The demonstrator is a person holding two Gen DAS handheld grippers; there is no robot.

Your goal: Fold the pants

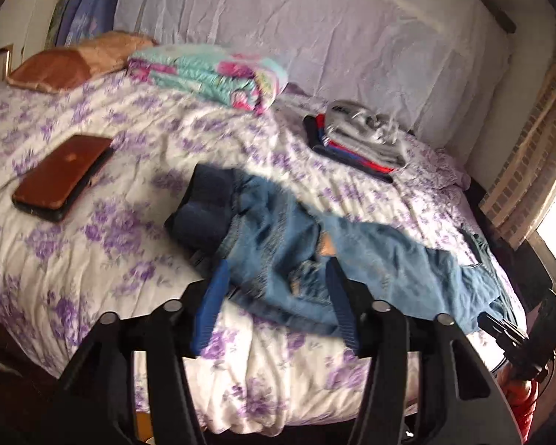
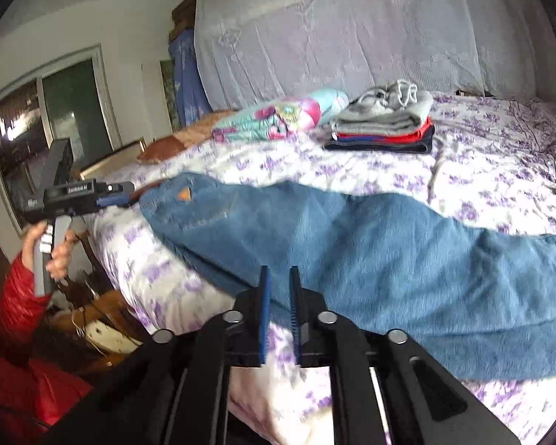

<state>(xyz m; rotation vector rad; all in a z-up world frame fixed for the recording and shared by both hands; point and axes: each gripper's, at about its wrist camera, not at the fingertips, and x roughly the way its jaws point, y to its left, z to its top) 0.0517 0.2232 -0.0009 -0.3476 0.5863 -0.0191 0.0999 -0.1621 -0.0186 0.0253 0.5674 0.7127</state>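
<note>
The left claw (image 1: 274,282) hangs wide open over rumpled blue jeans (image 1: 300,244), holding nothing. The right claw (image 2: 279,289) stands narrow, empty, at their near edge. The faded denim sprawls lengthwise across the floral bedspread (image 1: 92,244), waistband toward the left claw.

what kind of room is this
Most likely a home bedroom. A bed with a purple-flowered bedspread fills both views, with a brown pillow at its head, plus a stack of folded clothes and blue jeans laid out on it.
</note>
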